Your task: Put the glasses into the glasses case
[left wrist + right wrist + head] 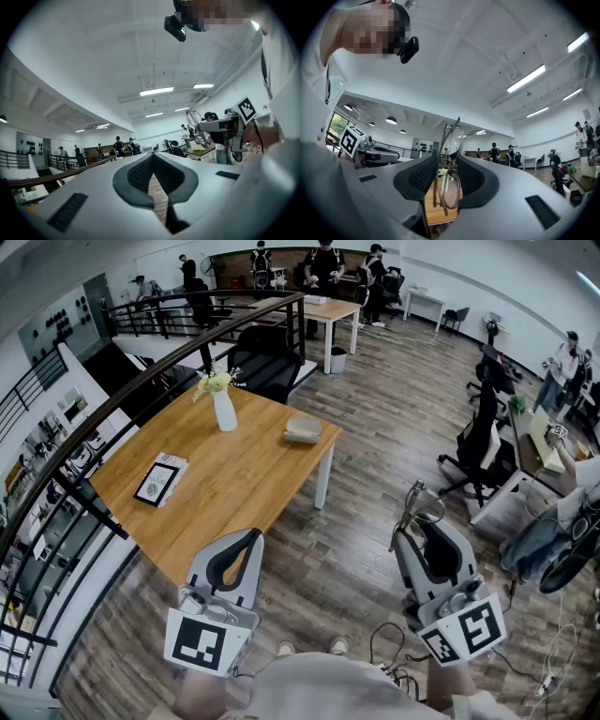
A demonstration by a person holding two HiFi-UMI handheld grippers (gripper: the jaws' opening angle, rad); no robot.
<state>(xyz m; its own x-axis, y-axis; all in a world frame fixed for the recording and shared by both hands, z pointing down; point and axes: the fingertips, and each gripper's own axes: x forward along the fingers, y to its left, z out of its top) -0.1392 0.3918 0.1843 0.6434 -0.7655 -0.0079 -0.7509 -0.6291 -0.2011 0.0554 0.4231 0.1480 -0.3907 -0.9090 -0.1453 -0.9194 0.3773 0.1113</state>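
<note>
The glasses (pixel 419 503), thin-framed with clear lenses, stand upright between the pads of my right gripper (pixel 415 521), which is shut on them over the wooden floor, to the right of the table. In the right gripper view the glasses (pixel 449 174) sit folded and on edge between the dark pads of the right gripper (pixel 447 161). The glasses case (pixel 303 430), a grey-beige pouch, lies closed near the far right corner of the wooden table (pixel 234 493). My left gripper (pixel 253 537) hangs at the table's near corner, shut and with nothing in it; in its own view the left gripper (pixel 152 157) has its pads meeting.
On the table stand a white vase with flowers (pixel 223 409) and a framed card on a book (pixel 159 480). A black railing (pixel 94 427) runs along the left. Office chairs (pixel 480 442) and a desk stand at the right. Cables (pixel 394 652) lie on the floor near my feet.
</note>
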